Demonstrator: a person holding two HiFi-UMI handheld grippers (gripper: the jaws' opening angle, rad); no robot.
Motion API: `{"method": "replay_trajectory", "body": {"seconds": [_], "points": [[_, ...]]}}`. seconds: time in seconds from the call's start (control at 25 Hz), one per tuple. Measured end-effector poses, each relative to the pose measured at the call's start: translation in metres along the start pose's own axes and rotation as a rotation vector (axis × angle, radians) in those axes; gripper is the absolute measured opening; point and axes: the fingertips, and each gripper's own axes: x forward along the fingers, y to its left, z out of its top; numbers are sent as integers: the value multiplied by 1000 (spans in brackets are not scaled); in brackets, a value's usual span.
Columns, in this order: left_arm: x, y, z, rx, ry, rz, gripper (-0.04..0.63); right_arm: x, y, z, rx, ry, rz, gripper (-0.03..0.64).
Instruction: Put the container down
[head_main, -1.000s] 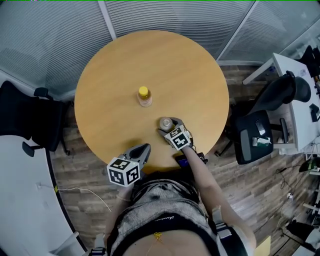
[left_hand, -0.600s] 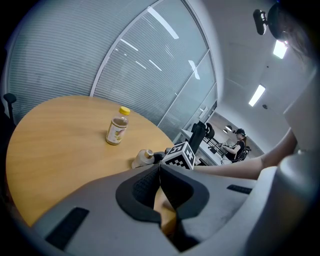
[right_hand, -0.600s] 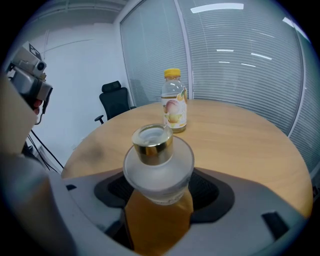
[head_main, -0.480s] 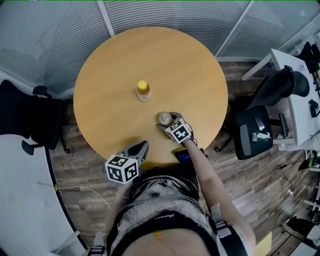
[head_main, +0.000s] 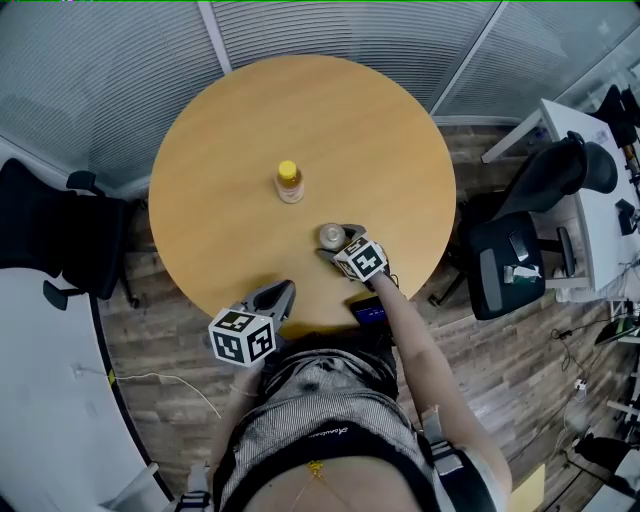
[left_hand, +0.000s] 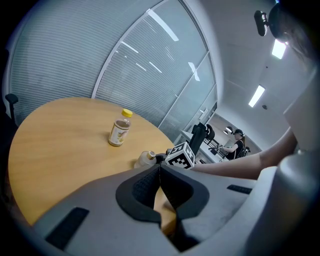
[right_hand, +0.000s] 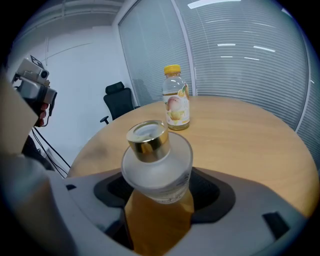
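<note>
A frosted glass container (head_main: 331, 236) (right_hand: 157, 162) with a gold collar sits between the jaws of my right gripper (head_main: 334, 246) (right_hand: 160, 189), which is shut on it over the near right part of the round wooden table (head_main: 230, 130). The container leans a little, and its base is hidden, so I cannot tell whether it touches the tabletop. A yellow-capped drink bottle (head_main: 289, 182) (right_hand: 175, 99) (left_hand: 119, 129) stands upright near the table's middle, beyond the container. My left gripper (head_main: 283, 294) (left_hand: 160, 168) is shut and empty at the table's near edge.
A black office chair (head_main: 50, 240) stands left of the table and another (head_main: 512, 268) right of it, beside a white desk (head_main: 590, 190). A small dark object (head_main: 366, 313) lies at the table's near edge under my right arm. Glass partitions with blinds run behind the table.
Nothing has visibly changed apart from a small shift of the head view; the right gripper still holds the container in the same spot and the left gripper has stayed put.
</note>
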Motion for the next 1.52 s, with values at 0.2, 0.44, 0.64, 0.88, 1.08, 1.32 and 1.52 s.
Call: {"method": "replay_trajectory", "body": {"seconds": [0.2, 0.44, 0.64, 0.88, 1.08, 1.32, 1.52], "points": [[-2, 1, 2, -1, -12, -3, 21, 0, 0, 0, 2, 1, 1, 345], [-6, 2, 4, -17, -49, -10, 21, 0, 1, -2, 26, 5, 24, 345], [-8, 2, 9, -38, -95, -18, 21, 3, 0, -5, 67, 7, 42, 345], [-6, -1, 9, -41, -89, -38, 21, 5, 0, -6, 43, 16, 10, 345], [0, -3, 9, -39, -77, -47, 21, 5, -3, -8, 23, 15, 3, 345], [1, -5, 8, -44, -68, -49, 21, 5, -1, -12, -90, 43, -53, 344], [1, -4, 6, -51, -68, -51, 21, 5, 0, -12, -97, 37, -60, 344]]}}
